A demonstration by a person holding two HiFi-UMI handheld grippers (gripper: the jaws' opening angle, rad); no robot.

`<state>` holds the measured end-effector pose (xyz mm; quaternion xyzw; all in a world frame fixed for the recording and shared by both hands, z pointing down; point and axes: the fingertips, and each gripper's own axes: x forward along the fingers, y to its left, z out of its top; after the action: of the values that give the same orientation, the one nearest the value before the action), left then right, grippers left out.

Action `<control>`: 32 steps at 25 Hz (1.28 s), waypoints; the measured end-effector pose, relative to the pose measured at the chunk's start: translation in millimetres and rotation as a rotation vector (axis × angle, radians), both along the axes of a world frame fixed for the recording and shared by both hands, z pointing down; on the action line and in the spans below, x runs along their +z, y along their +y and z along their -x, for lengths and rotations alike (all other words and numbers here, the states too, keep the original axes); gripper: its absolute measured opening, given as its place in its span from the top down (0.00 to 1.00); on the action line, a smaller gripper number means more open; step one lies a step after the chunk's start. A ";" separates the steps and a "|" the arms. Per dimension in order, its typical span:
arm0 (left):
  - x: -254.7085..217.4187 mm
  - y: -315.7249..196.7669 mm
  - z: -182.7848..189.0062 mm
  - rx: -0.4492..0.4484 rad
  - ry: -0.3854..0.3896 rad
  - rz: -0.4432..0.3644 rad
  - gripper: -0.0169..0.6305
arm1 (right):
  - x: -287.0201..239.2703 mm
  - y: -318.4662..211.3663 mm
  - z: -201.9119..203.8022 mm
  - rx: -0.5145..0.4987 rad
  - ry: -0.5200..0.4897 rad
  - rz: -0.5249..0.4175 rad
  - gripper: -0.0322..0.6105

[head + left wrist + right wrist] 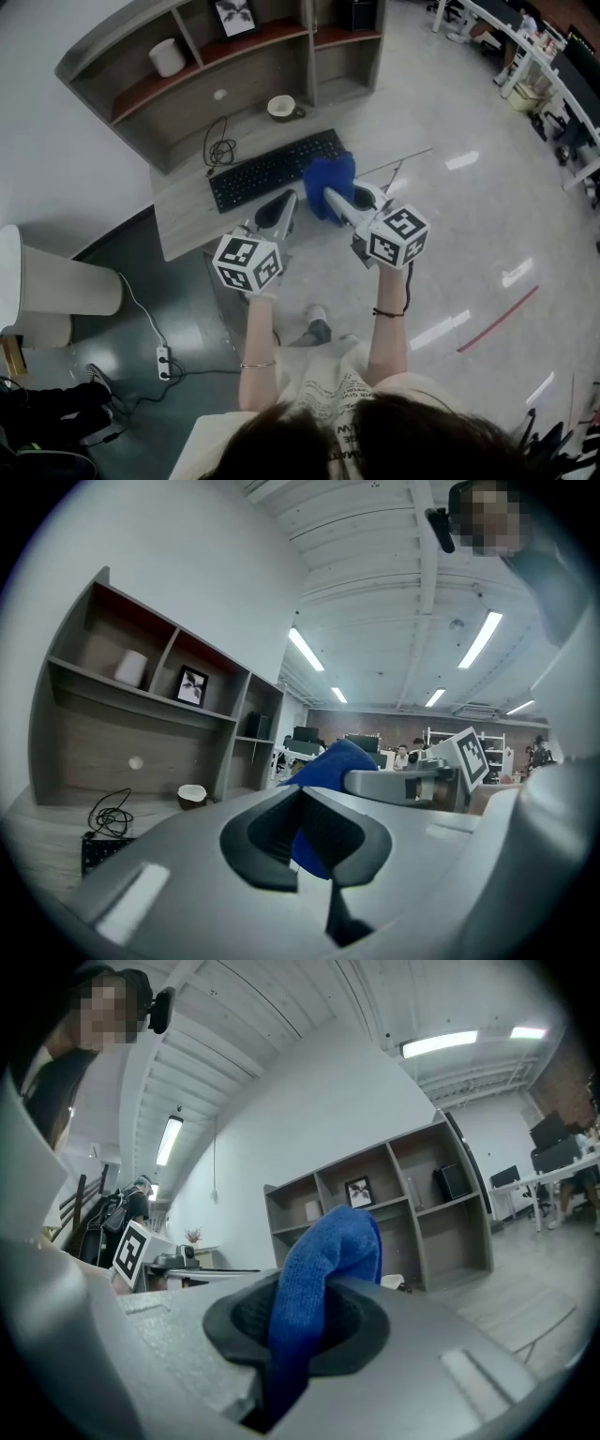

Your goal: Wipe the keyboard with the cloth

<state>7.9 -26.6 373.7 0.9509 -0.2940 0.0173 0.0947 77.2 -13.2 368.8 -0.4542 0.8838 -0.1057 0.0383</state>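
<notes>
In the head view, a black keyboard [267,172] lies on the grey surface [186,220] before a shelf unit [150,98]. A coiled cable [220,148] and a small bowl [281,107] sit behind it. The right tool [336,199] clamps a blue cloth [330,178] over the keyboard's right end; whether the cloth touches the keys I cannot tell. The left tool [281,211] hangs just beside it, at the keyboard's near edge. Each tool carries a cube of black-and-white square markers. The print on the person's shirt is too small to read.

In the left gripper view, the dark pads stand apart with nothing between them, and the cloth shows beyond the gap.

In the right gripper view, the jaws pinch the cloth, and its fold rises above them.
</notes>
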 end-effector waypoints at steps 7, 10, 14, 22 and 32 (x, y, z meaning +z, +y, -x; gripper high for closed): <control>0.9 -22.3 -9.9 0.060 0.010 0.004 0.98 | 1.6 -18.0 -6.4 0.040 0.011 0.005 0.87; 3.2 -30.9 -9.5 0.069 0.015 0.008 0.98 | 5.0 -24.6 -7.2 0.052 0.013 0.012 0.87; 6.0 -39.2 -9.7 0.081 0.021 0.017 0.98 | 6.7 -31.9 -8.5 0.065 0.016 0.017 0.87; 7.0 -42.3 -11.3 0.099 0.038 0.020 0.98 | 11.4 -35.6 -12.3 0.088 0.019 0.037 0.87; 16.3 -52.1 -17.0 0.092 0.034 0.048 0.98 | 18.5 -47.0 -27.1 0.100 0.015 0.062 0.87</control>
<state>24.9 -78.7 390.0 0.9611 -0.2478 0.0123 0.1216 104.3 -60.2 387.3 -0.4994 0.8567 -0.1275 0.0227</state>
